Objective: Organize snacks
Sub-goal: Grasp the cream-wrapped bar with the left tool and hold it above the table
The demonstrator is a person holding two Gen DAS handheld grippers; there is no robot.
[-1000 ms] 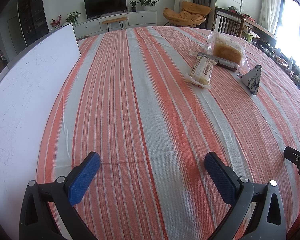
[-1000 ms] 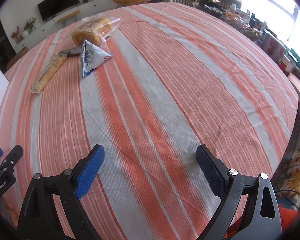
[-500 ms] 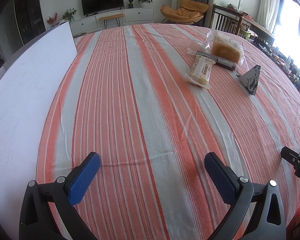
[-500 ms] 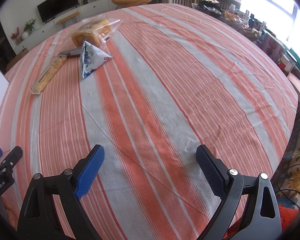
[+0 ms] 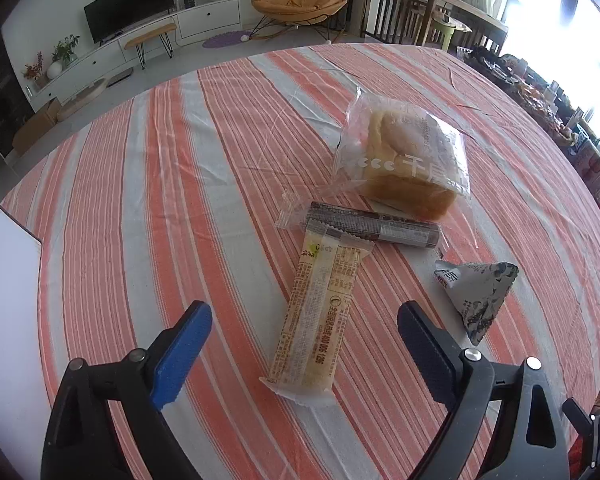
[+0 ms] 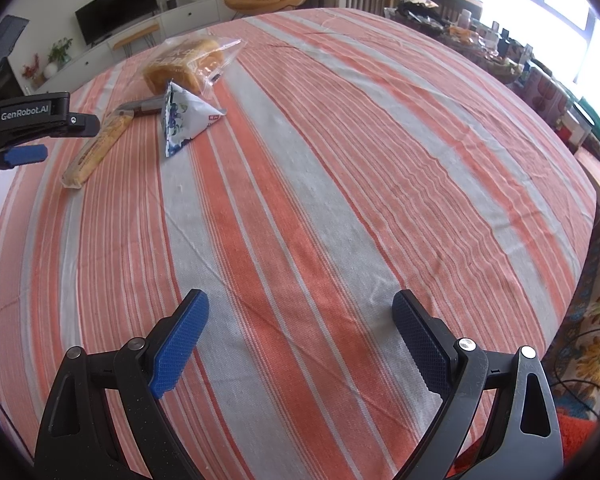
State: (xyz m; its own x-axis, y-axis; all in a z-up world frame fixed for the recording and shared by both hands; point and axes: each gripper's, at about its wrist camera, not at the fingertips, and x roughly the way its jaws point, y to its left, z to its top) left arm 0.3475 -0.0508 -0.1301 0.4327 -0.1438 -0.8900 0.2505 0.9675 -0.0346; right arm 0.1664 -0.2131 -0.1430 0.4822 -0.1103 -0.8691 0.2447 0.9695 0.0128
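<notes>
Left wrist view: the left gripper (image 5: 304, 354) is seen low in the frame with its jaws wide, though they have just been closing a little, and nothing is pressed between them. The long pale snack bar (image 5: 320, 320) lies on the striped table (image 5: 140, 200) at the centre of the frame, its near end between the two blue pads (image 5: 182, 354) but not touched by them. Further up, a dark bar (image 5: 370, 228) is overlapped by the pale bar's far end, and a bagged loaf (image 5: 404, 160) lies just behind it. A triangular packet (image 5: 478, 294) rests at the right, apart from the others. A white board (image 5: 4, 300) is seen at the left edge.

In the right wrist view, the right gripper (image 6: 300, 348) is held wide over bare cloth at the bottom of the frame, nothing in it.

The step in hand is judged to be a reach for the pale bar. A good grasp would be made across its narrow width, near the middle, with the pads lowered until the wrapper is bracketed. The bar should be lifted straight so the dark bar beneath its tip is not dragged.
</notes>
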